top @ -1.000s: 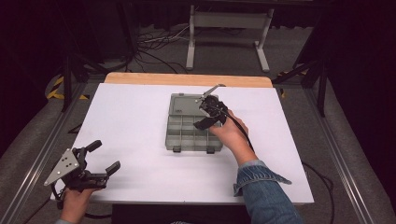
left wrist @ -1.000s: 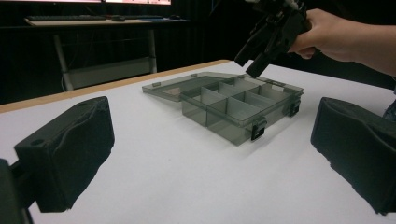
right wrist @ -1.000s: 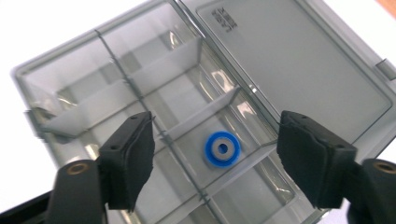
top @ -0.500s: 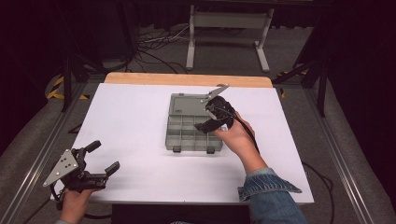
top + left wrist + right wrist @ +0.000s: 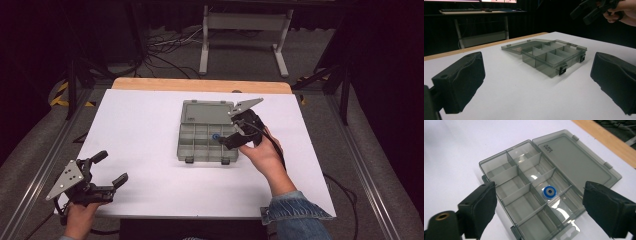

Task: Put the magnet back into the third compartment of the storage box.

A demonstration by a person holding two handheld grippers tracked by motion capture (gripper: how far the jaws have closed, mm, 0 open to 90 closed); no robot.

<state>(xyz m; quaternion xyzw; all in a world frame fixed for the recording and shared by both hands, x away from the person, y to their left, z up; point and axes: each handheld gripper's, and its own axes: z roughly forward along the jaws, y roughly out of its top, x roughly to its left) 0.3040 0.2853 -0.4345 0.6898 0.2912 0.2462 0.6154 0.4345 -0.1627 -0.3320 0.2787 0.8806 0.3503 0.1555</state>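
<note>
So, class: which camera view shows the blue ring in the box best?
The right gripper view: it looks down on the blue ring, lying alone in one compartment of the open box, between that gripper's open jaws. The high view gives only a small blue dot. In the left gripper view the box's walls are seen side-on, and I cannot make the ring out.

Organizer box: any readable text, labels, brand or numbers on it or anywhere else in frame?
One embossed mark on the open lid of the organizer box, near the hinge edge: upside down in the right gripper view and too small and faint to read for sure.
Blue ring in a compartment: no text visible.
Hand-held gripper plates, table: no markings legible.
</note>
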